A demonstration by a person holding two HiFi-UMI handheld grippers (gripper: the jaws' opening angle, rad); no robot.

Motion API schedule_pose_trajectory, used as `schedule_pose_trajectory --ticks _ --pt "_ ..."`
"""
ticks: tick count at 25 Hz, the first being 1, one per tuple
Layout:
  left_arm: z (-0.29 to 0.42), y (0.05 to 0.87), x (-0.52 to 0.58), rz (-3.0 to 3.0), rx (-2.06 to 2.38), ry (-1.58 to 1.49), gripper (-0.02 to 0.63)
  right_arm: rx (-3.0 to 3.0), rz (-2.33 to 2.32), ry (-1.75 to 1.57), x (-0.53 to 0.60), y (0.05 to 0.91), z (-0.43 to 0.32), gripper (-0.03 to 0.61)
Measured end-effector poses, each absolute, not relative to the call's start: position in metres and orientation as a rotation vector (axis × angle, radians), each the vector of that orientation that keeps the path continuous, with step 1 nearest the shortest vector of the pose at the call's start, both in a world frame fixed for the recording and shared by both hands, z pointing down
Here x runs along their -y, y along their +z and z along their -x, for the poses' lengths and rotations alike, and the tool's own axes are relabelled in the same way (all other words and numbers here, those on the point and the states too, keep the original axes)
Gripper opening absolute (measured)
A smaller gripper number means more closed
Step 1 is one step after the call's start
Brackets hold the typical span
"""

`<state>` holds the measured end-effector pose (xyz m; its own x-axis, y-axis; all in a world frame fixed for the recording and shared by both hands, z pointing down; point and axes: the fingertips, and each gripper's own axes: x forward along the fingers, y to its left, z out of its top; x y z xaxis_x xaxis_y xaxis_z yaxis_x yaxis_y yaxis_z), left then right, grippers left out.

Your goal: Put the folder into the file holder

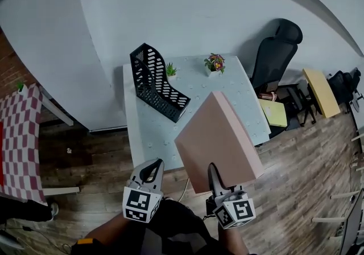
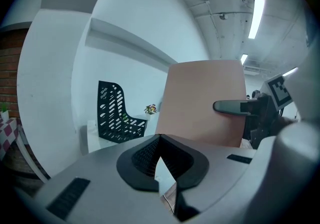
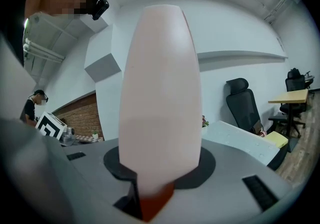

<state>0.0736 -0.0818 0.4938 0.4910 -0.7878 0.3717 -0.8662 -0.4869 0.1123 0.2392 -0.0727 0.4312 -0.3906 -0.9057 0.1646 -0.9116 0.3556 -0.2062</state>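
A thick pink folder [image 1: 219, 140] is held up in the air over the near edge of the white table [image 1: 227, 94], tilted with its far end higher. My right gripper [image 1: 212, 169] is shut on its near lower edge; in the right gripper view the folder [image 3: 160, 93] rises straight out of the jaws. The black perforated file holder [image 1: 156, 80] stands empty at the table's far left and also appears in the left gripper view [image 2: 115, 113]. My left gripper [image 1: 152, 167] hangs beside the folder, below the table edge, shut and holding nothing.
Two small potted plants [image 1: 170, 70] [image 1: 215, 63] stand at the table's back. A black office chair [image 1: 276, 54] and a yellow-green stool [image 1: 274, 112] are at the right, with a yellow desk [image 1: 320, 91] beyond. A checkered table [image 1: 23, 140] is at the left.
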Motion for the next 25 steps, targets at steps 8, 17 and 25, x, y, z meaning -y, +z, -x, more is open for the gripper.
schedule_pose_trajectory --ticks 8,17,25 --pt "-0.050 0.485 0.131 -2.440 1.414 0.312 0.008 2.593 -1.709 0.273 0.127 0.389 -0.223 0.150" --pt "-0.012 0.480 0.147 -2.401 1.482 0.253 0.009 2.608 -1.668 0.147 0.173 0.356 -0.205 0.150" --pt "0.029 0.482 0.163 -2.276 1.632 0.220 0.009 2.669 -1.512 0.073 0.226 0.346 -0.180 0.150"
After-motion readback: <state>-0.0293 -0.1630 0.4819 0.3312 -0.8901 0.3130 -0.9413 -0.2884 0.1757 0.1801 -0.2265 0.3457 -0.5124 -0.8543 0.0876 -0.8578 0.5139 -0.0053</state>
